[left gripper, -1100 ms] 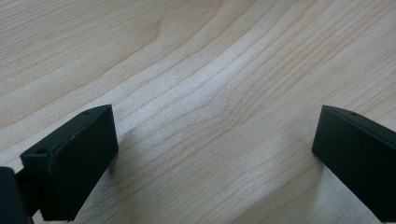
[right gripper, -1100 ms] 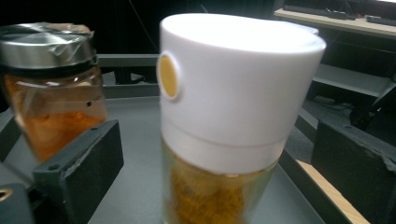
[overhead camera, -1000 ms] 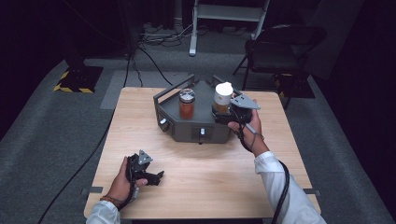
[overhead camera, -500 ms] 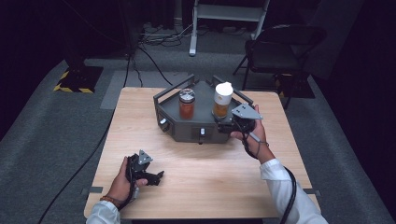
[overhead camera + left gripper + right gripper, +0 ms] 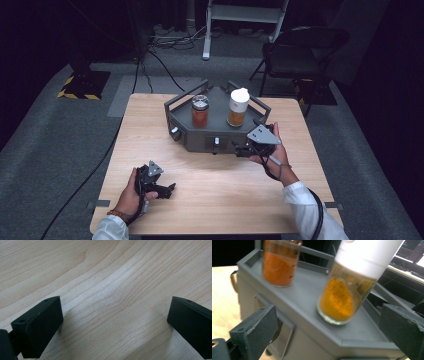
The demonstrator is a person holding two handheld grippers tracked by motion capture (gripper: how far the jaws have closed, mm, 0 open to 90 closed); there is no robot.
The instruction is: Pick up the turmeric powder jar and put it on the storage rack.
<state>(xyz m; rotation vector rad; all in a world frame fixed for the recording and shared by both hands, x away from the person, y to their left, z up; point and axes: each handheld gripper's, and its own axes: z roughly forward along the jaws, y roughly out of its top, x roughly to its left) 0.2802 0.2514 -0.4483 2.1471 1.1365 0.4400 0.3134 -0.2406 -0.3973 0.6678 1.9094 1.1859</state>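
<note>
Wooden table (image 5: 220, 200): my left gripper (image 5: 156, 186) rests low near its front left, jaws spread, nothing between them. Grey stand (image 5: 200, 131), centre: red-orange jar (image 5: 200, 111), then white-capped jar (image 5: 238, 107) of amber powder. Right gripper (image 5: 329, 340): jaws released, at the stand's front right corner, facing the white-capped jar. I judge the approach under way; next, rise and close around it.

1. The left gripper (image 5: 161, 190) sits at about 7 o'clock in the high view, low over the table, jaws wide apart and holding nothing.
2. The left hand (image 5: 131, 196) wraps around it from behind.
3. The right gripper (image 5: 245, 150) is at about 4 o'clock, jaws spread wide and holding nothing.
4. The right hand (image 5: 274, 154) holds it, with a white sleeve (image 5: 310, 212) trailing toward 5 o'clock.
</note>
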